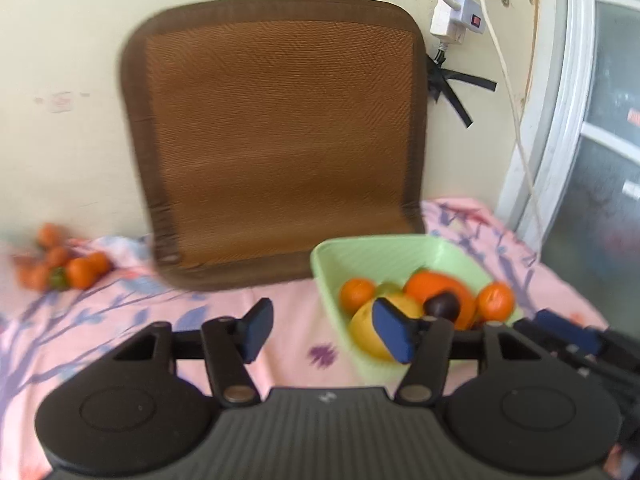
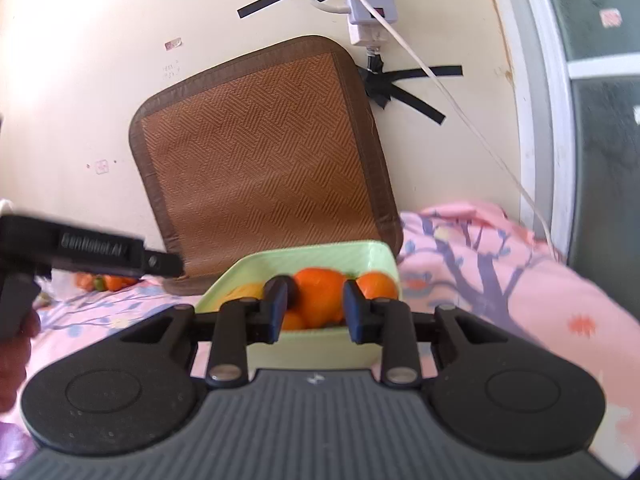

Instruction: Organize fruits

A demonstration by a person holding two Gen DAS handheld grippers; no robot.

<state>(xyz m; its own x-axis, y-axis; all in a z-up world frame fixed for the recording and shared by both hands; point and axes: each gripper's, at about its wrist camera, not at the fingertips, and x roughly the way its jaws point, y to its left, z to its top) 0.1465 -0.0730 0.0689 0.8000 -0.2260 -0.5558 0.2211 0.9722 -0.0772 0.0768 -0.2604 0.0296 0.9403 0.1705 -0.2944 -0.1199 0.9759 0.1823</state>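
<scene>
A light green basket [image 1: 384, 252] sits on the pink cloth and holds a big orange [image 1: 436, 284], small oranges [image 1: 356, 294], a yellow fruit [image 1: 362, 334] and a dark plum [image 1: 442, 306]. My left gripper [image 1: 326, 330] hovers at the basket's left rim, open and empty. Its right pad overlaps the yellow fruit in the picture. A pile of small oranges [image 1: 60, 268] lies far left on the cloth. My right gripper [image 2: 316, 312] stands over the basket's near wall [image 2: 312, 350], open, with the big orange [image 2: 320, 292] seen beyond the gap and nothing gripped.
A brown woven mat [image 1: 280, 132] leans on the cream wall behind the basket. A power strip with a hanging cord [image 1: 456, 16] is at upper right, beside a window frame [image 1: 560, 120]. A hand [image 2: 16, 344] holds the left tool's black housing [image 2: 96, 252].
</scene>
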